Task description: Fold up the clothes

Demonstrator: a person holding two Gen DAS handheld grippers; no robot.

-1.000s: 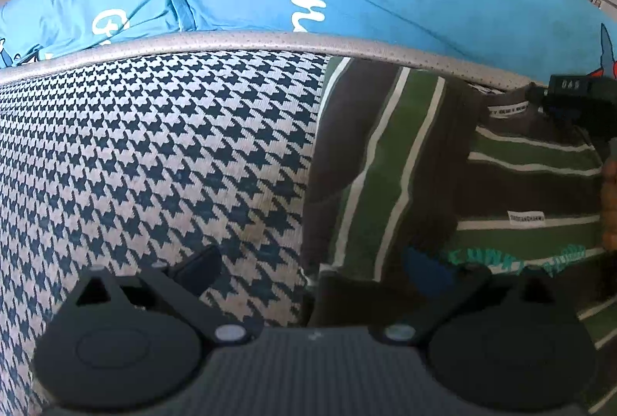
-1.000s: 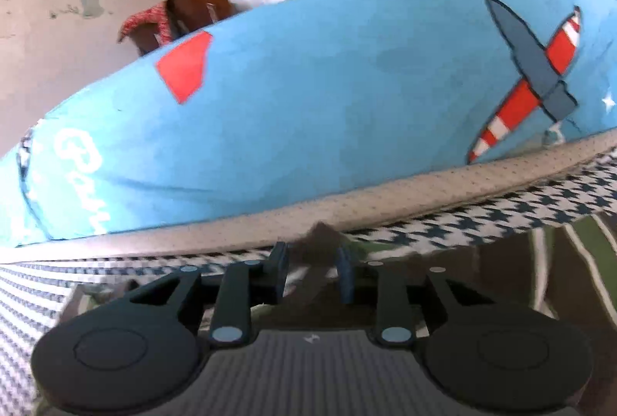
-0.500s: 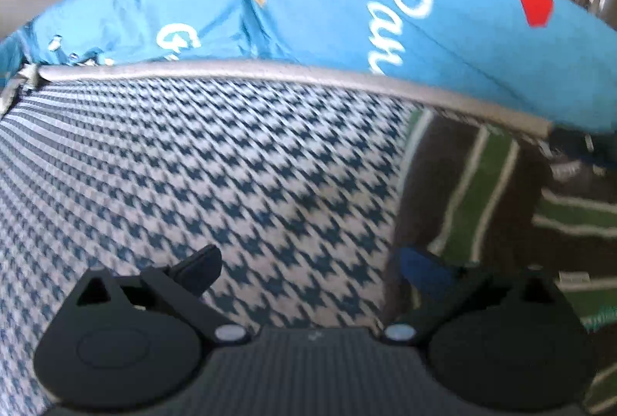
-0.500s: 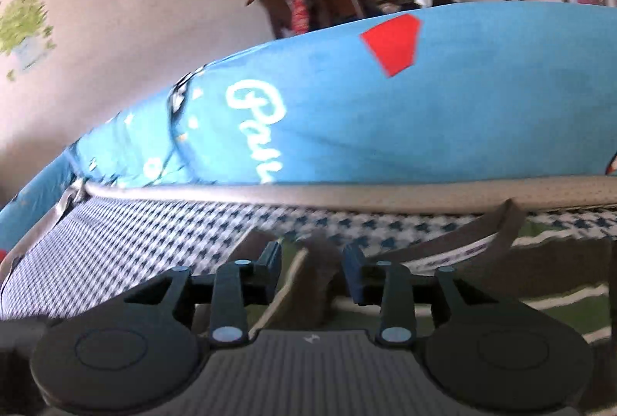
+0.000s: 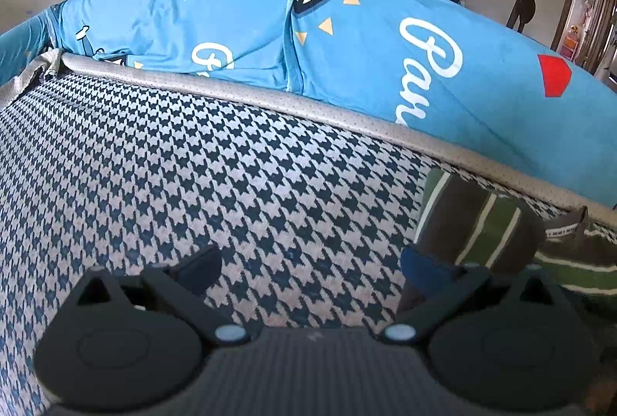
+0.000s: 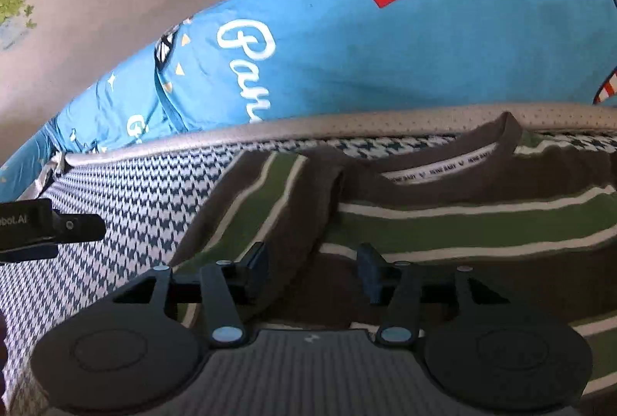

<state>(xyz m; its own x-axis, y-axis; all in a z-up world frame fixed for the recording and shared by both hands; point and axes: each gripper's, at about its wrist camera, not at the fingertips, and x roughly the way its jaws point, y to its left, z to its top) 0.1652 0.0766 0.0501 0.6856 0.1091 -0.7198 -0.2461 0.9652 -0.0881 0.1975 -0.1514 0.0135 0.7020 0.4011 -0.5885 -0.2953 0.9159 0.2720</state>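
1. Houndstooth mattress (image 5: 193, 184) carries the striped shirt (image 6: 462, 223) at its far edge, beside the blue bolster (image 6: 385, 49).
2. Right gripper (image 6: 312, 269) is held parted over a folded-in sleeve, apparently just let go.
3. Left gripper (image 5: 308, 261) is spread, empty, beside it.

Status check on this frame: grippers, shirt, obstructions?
Left gripper open over houndstooth cover. Right gripper open above striped shirt, sleeve folded in. No obstructions seen.
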